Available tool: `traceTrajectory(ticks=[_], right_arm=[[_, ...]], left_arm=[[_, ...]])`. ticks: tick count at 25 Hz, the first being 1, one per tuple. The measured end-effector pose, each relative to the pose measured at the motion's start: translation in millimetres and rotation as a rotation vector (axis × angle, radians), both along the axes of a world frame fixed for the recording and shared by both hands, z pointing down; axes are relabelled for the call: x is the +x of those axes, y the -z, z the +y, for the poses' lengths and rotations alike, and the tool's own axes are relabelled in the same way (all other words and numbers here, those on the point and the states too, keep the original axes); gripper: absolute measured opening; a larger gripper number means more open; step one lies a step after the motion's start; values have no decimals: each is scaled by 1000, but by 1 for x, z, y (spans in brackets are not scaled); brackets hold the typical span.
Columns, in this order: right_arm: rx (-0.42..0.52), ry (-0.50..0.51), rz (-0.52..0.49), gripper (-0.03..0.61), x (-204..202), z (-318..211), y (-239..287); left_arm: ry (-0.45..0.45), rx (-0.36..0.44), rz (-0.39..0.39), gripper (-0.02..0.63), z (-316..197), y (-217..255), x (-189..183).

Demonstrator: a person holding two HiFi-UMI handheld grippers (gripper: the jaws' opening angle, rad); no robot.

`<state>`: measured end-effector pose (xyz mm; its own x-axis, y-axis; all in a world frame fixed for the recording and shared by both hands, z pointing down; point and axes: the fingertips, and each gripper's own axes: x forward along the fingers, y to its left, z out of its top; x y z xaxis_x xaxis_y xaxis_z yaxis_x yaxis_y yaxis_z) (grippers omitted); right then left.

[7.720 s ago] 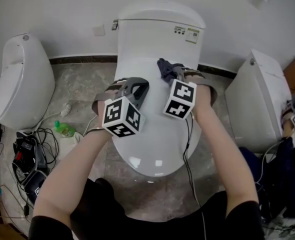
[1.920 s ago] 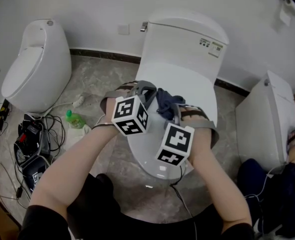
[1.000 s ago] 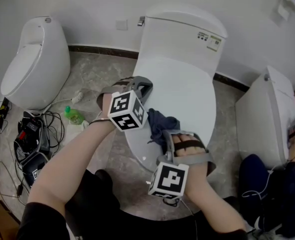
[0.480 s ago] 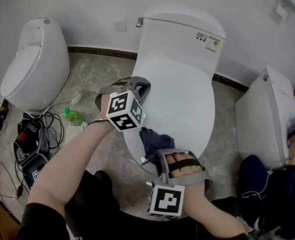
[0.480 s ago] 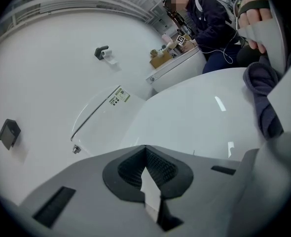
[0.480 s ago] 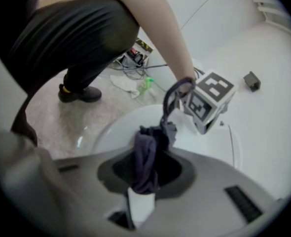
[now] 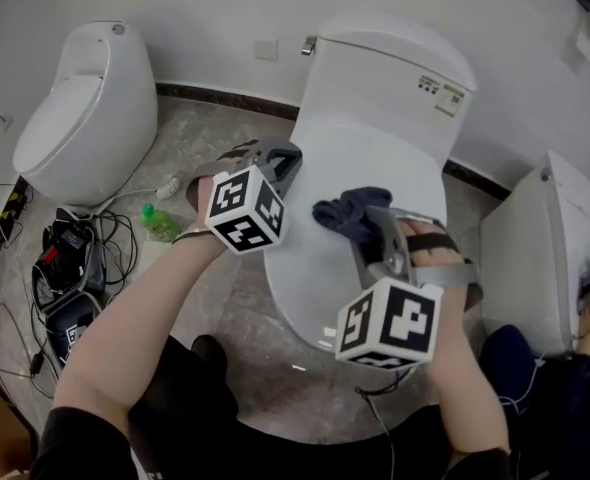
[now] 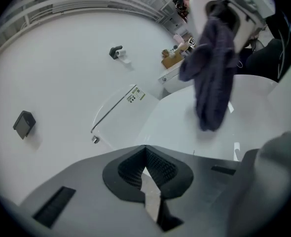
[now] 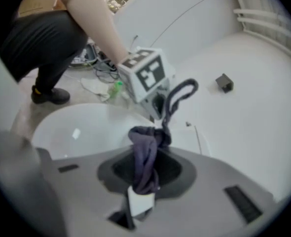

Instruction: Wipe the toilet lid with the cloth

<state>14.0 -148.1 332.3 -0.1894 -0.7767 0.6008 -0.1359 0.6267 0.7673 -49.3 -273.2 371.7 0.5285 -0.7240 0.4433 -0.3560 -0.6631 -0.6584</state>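
The white toilet lid lies closed below the tank. A dark blue cloth rests bunched on the middle of the lid, with my right gripper shut on it. In the right gripper view the cloth is pinched between the jaws of the right gripper and curls up ahead of them. My left gripper hovers at the lid's left edge, shut and holding nothing. The left gripper view shows the left gripper closed, the cloth hanging over the lid.
A white urinal-like fixture stands at the left and another white toilet at the right. A green bottle and tangled cables with devices lie on the marble floor to the left. The wall is close behind the tank.
My right gripper dragged the cloth down the lid to its front rim, then brought it back up to the middle. The left gripper has stayed at the lid's left edge.
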Motion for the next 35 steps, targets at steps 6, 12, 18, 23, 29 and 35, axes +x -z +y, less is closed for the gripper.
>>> traceTrajectory(ticks=[6, 12, 18, 23, 29, 35], right_arm=[[85, -45, 41, 82, -9, -128, 23], [93, -92, 92, 83, -14, -217, -1], [-73, -111, 120, 83, -13, -222, -59], [-118, -82, 136, 82, -19, -198, -81], [-113, -49, 150, 83, -32, -171, -85], [-117, -13, 161, 82, -40, -140, -86]], left_arm=[[27, 17, 8, 11, 6, 12, -15], [45, 15, 20, 12, 5, 17, -20], [53, -8, 0, 12, 6, 7, -26], [53, -19, -5, 11, 5, 5, -28], [55, -26, -7, 12, 3, 2, -28], [44, -31, -14, 12, 3, -3, -25]])
